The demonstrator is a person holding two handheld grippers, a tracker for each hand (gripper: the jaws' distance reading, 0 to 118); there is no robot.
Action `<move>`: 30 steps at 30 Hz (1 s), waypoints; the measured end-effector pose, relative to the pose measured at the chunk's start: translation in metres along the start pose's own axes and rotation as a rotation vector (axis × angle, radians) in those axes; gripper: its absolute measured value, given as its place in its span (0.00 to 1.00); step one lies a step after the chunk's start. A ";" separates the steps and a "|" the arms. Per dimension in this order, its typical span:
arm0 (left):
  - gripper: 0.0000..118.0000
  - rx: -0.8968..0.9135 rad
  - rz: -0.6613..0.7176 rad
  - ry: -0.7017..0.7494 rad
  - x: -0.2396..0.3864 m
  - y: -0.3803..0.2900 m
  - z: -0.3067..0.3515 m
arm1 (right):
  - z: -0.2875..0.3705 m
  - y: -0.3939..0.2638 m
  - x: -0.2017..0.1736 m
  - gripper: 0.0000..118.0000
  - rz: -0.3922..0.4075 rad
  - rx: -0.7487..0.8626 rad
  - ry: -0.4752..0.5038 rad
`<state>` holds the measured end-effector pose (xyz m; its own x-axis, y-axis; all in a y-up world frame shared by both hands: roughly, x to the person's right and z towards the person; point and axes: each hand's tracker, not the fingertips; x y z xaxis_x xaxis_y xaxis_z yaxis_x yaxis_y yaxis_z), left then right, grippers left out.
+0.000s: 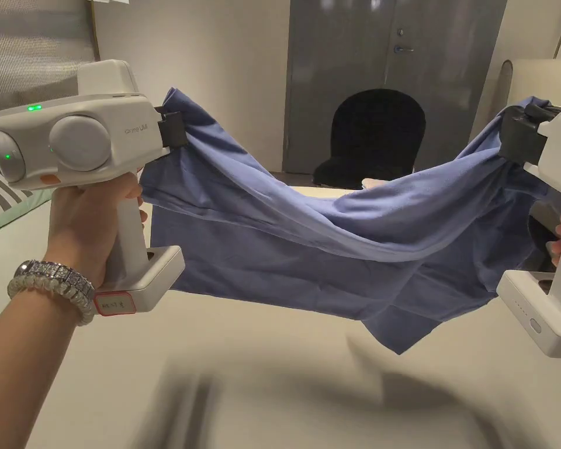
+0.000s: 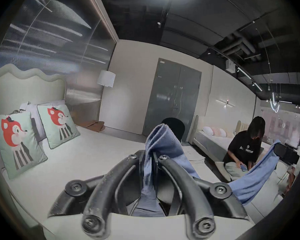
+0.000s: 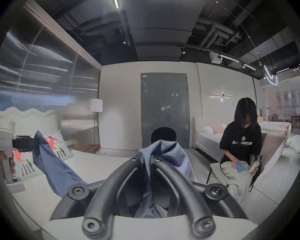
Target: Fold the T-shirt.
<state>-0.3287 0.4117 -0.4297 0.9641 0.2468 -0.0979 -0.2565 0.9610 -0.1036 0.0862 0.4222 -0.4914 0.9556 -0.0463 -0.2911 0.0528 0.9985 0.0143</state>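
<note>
Pale cream bed surface [image 1: 273, 362] stretched out below, with a grey double door [image 1: 390, 47] and a black round-backed chair [image 1: 376, 137] behind it. Up in the air hung the blue cotton T-shirt [image 1: 308, 251], slung like a hammock between the two tools and sagging in the middle, its lowest corner dangling just above the bed. The left gripper [image 2: 148, 160] had its jaws pinched tight on a bunched fold of blue cloth, which poked up past the tips. The right gripper [image 3: 147, 159] was clamped the same way on the other end, cloth bulging over its jaws. Two fox-print pillows [image 2: 40, 134] leaned at the wavy headboard [image 2: 24, 88]. Off to the side, a person in a black shirt [image 3: 241, 146] sat looking down.
</note>
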 end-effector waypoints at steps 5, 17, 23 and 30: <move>0.05 -0.084 0.008 0.021 -0.011 -0.038 -0.004 | 0.011 -0.036 0.008 0.04 0.004 -0.084 -0.007; 0.05 -0.266 -0.006 0.066 -0.017 -0.144 0.125 | 0.148 -0.129 0.015 0.04 -0.058 -0.282 -0.021; 0.05 -0.364 0.018 0.081 -0.019 -0.206 0.213 | 0.237 -0.174 0.006 0.04 -0.112 -0.376 -0.018; 0.05 -0.511 0.037 0.127 -0.028 -0.283 0.278 | 0.306 -0.232 -0.001 0.04 -0.133 -0.535 -0.038</move>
<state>-0.2643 0.1675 -0.1221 0.9461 0.2314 -0.2267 -0.3212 0.7606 -0.5642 0.1619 0.1816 -0.2022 0.9611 -0.1641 -0.2221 0.0287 0.8592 -0.5109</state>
